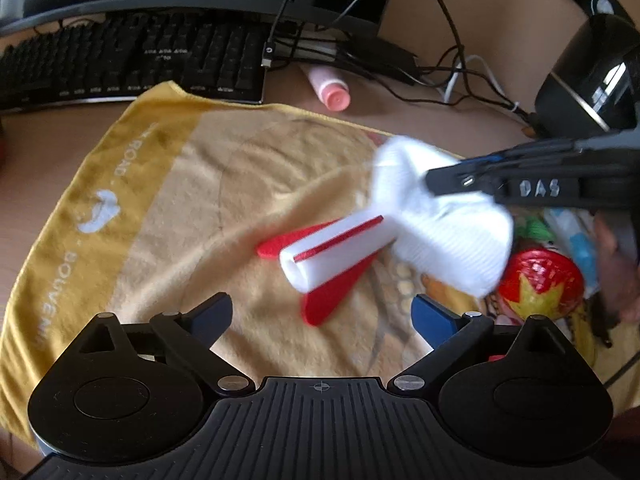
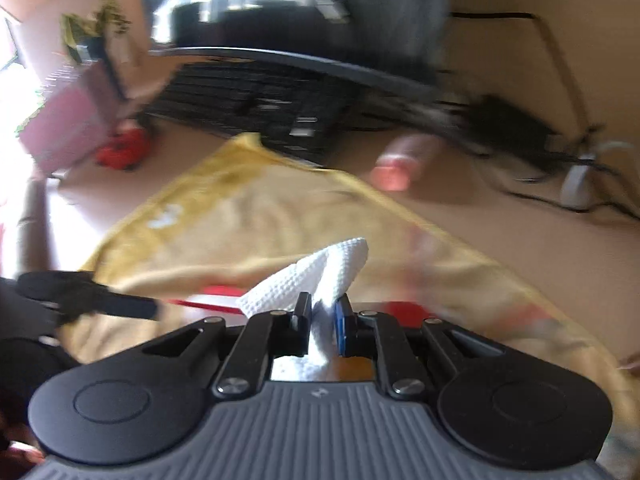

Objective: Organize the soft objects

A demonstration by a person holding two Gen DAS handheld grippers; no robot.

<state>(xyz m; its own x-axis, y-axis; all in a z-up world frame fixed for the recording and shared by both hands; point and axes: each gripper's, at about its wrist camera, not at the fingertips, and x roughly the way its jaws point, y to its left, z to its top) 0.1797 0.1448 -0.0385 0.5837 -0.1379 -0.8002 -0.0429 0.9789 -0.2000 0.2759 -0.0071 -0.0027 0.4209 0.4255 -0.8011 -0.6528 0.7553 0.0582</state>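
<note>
A white knitted cloth (image 1: pixel 448 240) hangs over the yellow towel (image 1: pixel 168 184), pinched near its top by my right gripper (image 1: pixel 436 182), which reaches in from the right. In the right wrist view the right gripper (image 2: pixel 324 320) is shut on that white cloth (image 2: pixel 316 276). A white foam rocket with red fins (image 1: pixel 336 250) lies on the towel; the cloth hides its far end. My left gripper (image 1: pixel 322 312) stands open just in front of the rocket, holding nothing. The left gripper (image 2: pixel 100 300) also shows at the left of the right wrist view.
A red foil ball with a yellow star (image 1: pixel 540 284) lies at the towel's right side. A black keyboard (image 1: pixel 132 60), monitor base, cables and a pink-capped bottle (image 1: pixel 332 90) sit behind the towel. A black rounded device (image 1: pixel 588 76) stands at the right, a red toy (image 2: pixel 124 148) far left.
</note>
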